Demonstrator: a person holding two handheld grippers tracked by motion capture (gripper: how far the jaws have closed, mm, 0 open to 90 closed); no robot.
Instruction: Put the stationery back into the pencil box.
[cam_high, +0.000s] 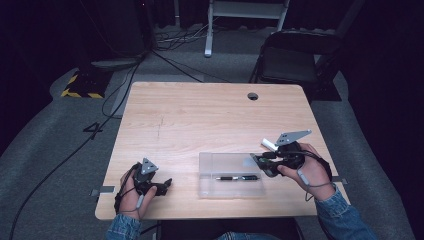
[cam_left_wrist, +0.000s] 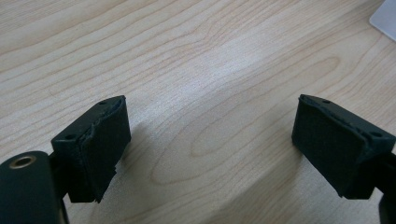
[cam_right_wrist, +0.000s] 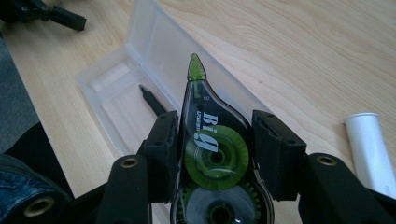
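Observation:
My right gripper (cam_right_wrist: 215, 119) is shut on a green and black correction tape dispenser (cam_right_wrist: 205, 135), whose green tip points over an open clear plastic case (cam_right_wrist: 140, 79). In the high view the right gripper (cam_high: 257, 160) hovers at the right end of the clear case (cam_high: 210, 165). A black pen (cam_high: 237, 177) lies inside the case, and the pen (cam_right_wrist: 152, 100) shows under the dispenser's tip. My left gripper (cam_high: 167, 184) rests on the table at the front left. Its jaws (cam_left_wrist: 210, 105) stand open over bare wood with nothing between them.
A white tube (cam_high: 269, 145) lies on the table just behind my right hand, and the white tube (cam_right_wrist: 371, 151) shows beside the right jaw. A corner of the clear case (cam_left_wrist: 385, 18) is seen far off. The table has a cable hole (cam_high: 252, 96) near the back. A chair (cam_high: 290, 62) stands beyond.

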